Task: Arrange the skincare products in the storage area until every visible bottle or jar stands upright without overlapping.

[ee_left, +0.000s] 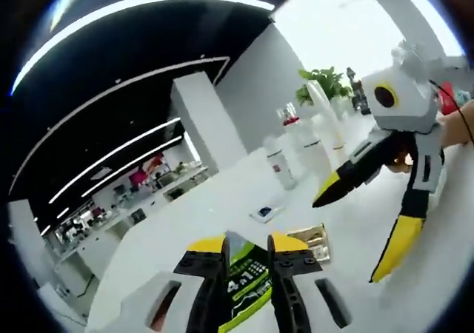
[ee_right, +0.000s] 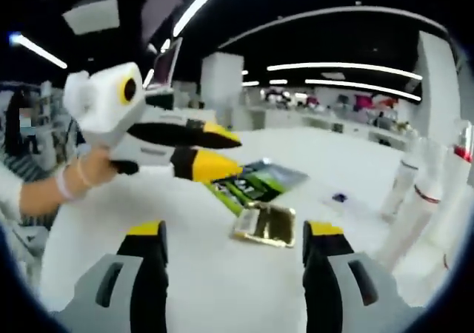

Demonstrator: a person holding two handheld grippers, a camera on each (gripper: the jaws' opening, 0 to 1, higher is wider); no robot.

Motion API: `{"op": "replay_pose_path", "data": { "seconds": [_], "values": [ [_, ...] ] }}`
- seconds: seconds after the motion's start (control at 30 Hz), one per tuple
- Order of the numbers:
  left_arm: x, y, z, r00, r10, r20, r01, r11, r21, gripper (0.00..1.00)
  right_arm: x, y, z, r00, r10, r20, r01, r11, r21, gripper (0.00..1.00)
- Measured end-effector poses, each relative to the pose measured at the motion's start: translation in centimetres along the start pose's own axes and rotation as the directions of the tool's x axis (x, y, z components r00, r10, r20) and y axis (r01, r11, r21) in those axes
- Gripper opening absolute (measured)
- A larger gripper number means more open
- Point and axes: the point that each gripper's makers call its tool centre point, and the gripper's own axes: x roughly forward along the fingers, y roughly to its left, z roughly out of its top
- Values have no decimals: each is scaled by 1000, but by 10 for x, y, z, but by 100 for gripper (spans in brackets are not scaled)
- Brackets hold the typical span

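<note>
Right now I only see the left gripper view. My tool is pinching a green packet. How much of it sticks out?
Observer: Most of it. In the right gripper view the green packet reaches well past the left tool, over the white table.
Operator: Who's holding my tool?
Observer: A hand with a pale band at the wrist.
Operator: Is the other tool near anything?
Observer: The right tool is open, and a gold packet lies just ahead between its jaws.
</note>
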Motion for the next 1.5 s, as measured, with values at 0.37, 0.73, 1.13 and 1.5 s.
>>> {"op": "replay_pose_path", "data": {
  "seconds": [0.37,0.73,1.13,1.5],
  "values": [
    [-4,7,4,1000,13,24,-12,998,-66,21,20,-18,-14,984,-119,-131,127,990,53,61],
    [-6,7,8,999,13,41,-10,998,-64,21,17,-24,-5,970,-168,-178,174,985,19,40],
    [-11,15,13,997,7,81,7,986,-170,21,6,-24,6,976,-143,-163,159,983,90,23],
    [-2,11,5,999,-1,42,8,987,-163,20,13,-42,1,964,-199,-176,214,975,66,15]
  ]
}}
